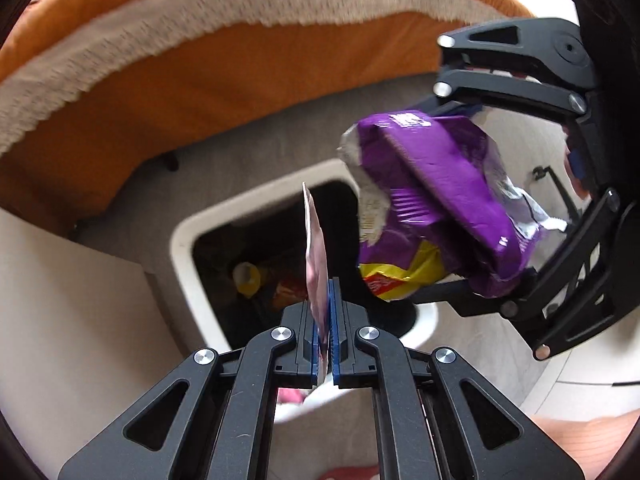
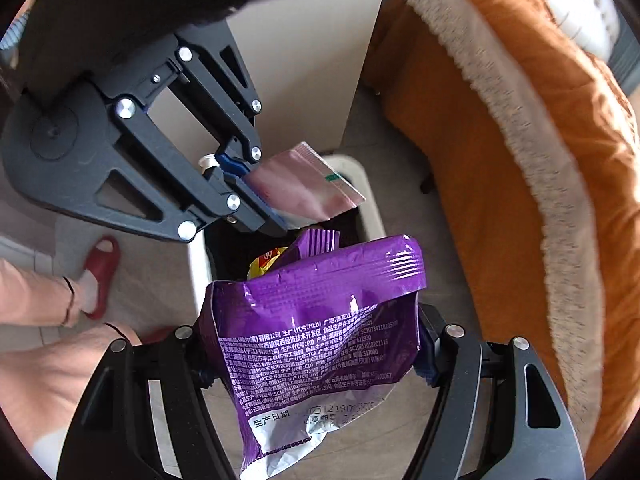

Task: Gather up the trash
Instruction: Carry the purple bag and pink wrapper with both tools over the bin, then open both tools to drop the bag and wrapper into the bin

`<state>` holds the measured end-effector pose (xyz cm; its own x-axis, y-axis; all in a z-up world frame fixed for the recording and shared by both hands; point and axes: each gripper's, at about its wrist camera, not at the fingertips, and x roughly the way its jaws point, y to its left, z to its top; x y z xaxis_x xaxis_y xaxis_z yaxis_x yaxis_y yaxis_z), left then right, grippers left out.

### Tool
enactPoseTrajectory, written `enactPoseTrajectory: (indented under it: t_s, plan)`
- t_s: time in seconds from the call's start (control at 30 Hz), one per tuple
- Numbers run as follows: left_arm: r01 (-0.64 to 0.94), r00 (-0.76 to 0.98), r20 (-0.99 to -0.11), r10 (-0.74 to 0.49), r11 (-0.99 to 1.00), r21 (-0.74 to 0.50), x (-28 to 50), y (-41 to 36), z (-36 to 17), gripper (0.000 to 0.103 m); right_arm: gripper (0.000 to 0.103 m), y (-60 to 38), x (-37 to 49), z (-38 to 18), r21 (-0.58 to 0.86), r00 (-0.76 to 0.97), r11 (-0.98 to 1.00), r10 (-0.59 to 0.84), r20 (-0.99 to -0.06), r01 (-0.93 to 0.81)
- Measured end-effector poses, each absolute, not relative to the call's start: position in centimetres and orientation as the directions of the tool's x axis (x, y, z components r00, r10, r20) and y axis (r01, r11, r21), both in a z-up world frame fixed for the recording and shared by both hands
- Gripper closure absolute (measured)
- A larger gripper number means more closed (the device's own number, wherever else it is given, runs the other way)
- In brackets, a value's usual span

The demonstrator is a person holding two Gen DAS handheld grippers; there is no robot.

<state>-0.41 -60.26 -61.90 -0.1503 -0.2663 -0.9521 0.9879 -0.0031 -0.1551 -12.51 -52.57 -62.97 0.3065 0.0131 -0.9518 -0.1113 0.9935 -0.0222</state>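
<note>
The left hand-held gripper [image 1: 329,308], nearest the lens at the bottom of its own view, was fully closed on a thin pink sachet [image 1: 316,252] standing edge-on between its blue pads. In the right wrist view, the right hand-held gripper [image 2: 316,356] stood partly open, its pads pressed on the sides of a purple bag [image 2: 316,320], long axis running up the frame. The white bin [image 1: 188,236] lay straight ahead of both, below them, its dark mouth already holding wrappers; the sachet hung over it, and the bag's top edge overlapped its rim, so neither hand looked clearly nearer. Around it lay grey floor, with an orange sofa [image 1: 248,92] across the top of the left view and a red slipper [image 2: 105,268] at the right view's left.
</note>
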Motion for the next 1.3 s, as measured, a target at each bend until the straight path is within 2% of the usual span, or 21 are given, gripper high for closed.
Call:
enactPoseTrajectory:
  t_s: [0.07, 0.1, 0.13, 0.17, 0.2, 0.23, 0.27, 0.43, 0.8, 1.3]
  plan:
    - [0.986, -0.161, -0.953, -0.257, -0.005, -0.166, -0.6, -60.4, -63.4, 0.099, 0.029, -52.4, -12.4, -64.2, -0.024, 0.307, 0.992, 0.016, -0.952, -0.128]
    - [0.985, -0.168, -0.954, -0.249, -0.007, -0.172, -0.6, -60.5, -64.1, 0.099, 0.022, -52.3, -12.5, -64.6, -0.019, 0.303, 0.99, 0.024, -0.953, -0.137]
    - [0.984, -0.178, -0.954, -0.242, -0.012, -0.18, -0.6, -60.5, -64.6, 0.097, 0.01, -52.3, -12.6, -65.1, -0.025, 0.307, 0.989, 0.022, -0.952, -0.149]
    - [0.981, -0.193, -0.951, -0.242, -0.023, -0.193, -0.7, -60.6, -65.0, 0.092, 0.004, -52.4, -12.6, -65.3, -0.029, 0.31, 0.987, 0.021, -0.95, -0.157]
    - [0.98, -0.199, -0.95, -0.242, -0.027, -0.199, -0.7, -60.6, -65.2, 0.055, 0.004, -52.4, -12.7, -65.6, -0.031, 0.302, 0.985, 0.022, -0.953, -0.169]
    - [0.98, -0.196, -0.95, -0.242, -0.023, -0.196, -0.7, -60.6, -65.3, 0.006, 0.004, -52.5, -12.8, -65.9, -0.037, 0.293, 0.984, 0.016, -0.956, -0.175]
    - [0.988, -0.151, -0.954, -0.258, -0.011, -0.154, -0.6, -60.4, -65.3, 0.005, 0.004, -52.6, -12.8, -66.2, -0.03, 0.285, 0.982, 0.024, -0.958, -0.184]
    - [0.982, -0.171, -0.95, -0.26, 0.031, -0.186, 0.5, -60.0, -65.0, 0.005, 0.004, -52.6, -13.2, -66.0, -0.049, 0.27, 0.981, 0.003, -0.963, -0.185]
    - [0.988, -0.139, -0.955, -0.261, 0.03, -0.152, 0.3, -59.3, -61.8, 0.005, 0.004, -52.3, -13.1, -62.8, -0.065, 0.275, 0.98, -0.011, -0.961, -0.189]
    - [0.994, -0.094, -0.943, -0.319, 0.028, -0.108, -0.6, -57.7, -50.6, 0.005, 0.004, -51.6, -13.9, -51.0, -0.112, 0.326, 0.982, -0.057, -0.943, -0.153]
